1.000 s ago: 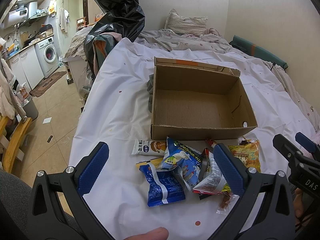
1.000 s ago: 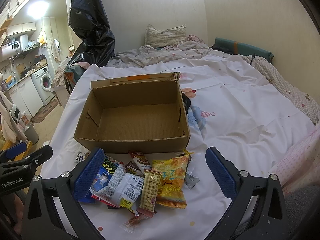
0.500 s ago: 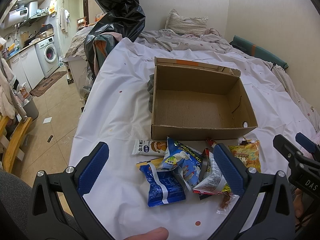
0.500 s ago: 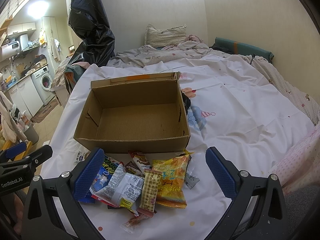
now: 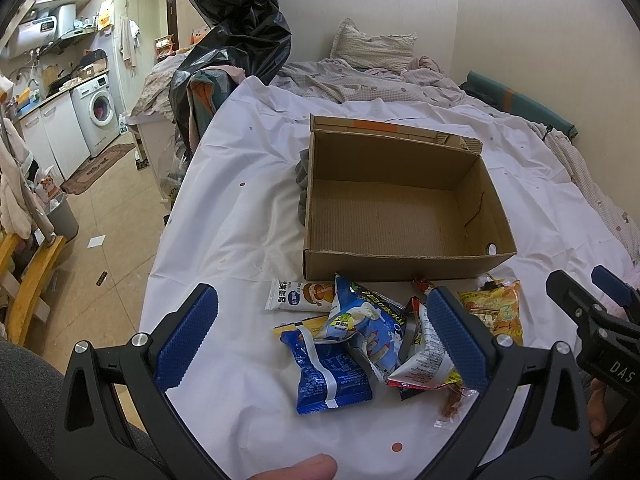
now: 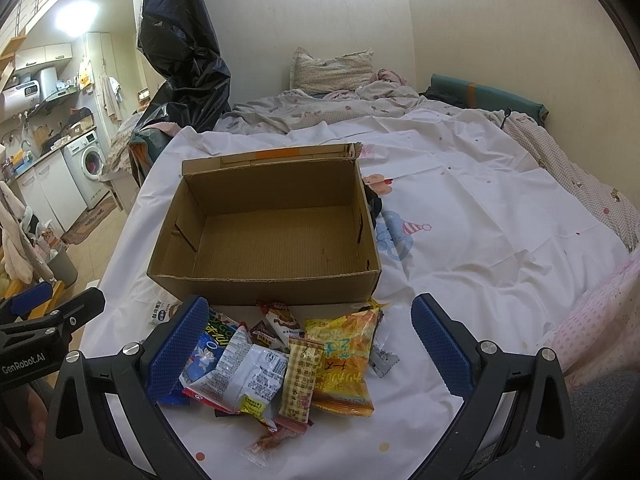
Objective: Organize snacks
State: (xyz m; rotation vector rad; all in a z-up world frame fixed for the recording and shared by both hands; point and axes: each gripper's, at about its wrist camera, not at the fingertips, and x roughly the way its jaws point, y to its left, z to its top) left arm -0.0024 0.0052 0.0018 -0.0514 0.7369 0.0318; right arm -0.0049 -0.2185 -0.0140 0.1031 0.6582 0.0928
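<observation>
White bedsheet: both the left gripper and right gripper gape wide, snack packets between fingers, cardboard box beyond.

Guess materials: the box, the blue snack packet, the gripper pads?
Box: corrugated cardboard, matte brown, fluting visible on the floor and torn rim. Blue snack packet: likely plastic film, glossy and creased. Left hand-held gripper pads: probably rubber, blue, fine grid texture.

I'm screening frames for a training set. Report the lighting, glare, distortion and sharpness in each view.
Left wrist view: strong fisheye bending and dark corner vignette; ceiling light glare at the top edge; the cardboard box and snack packets are evenly lit and sharp. Right wrist view: same curvature; blown-out kitchen light at upper left; the orange snack bag shows mild sheen, with no motion blur.
</observation>
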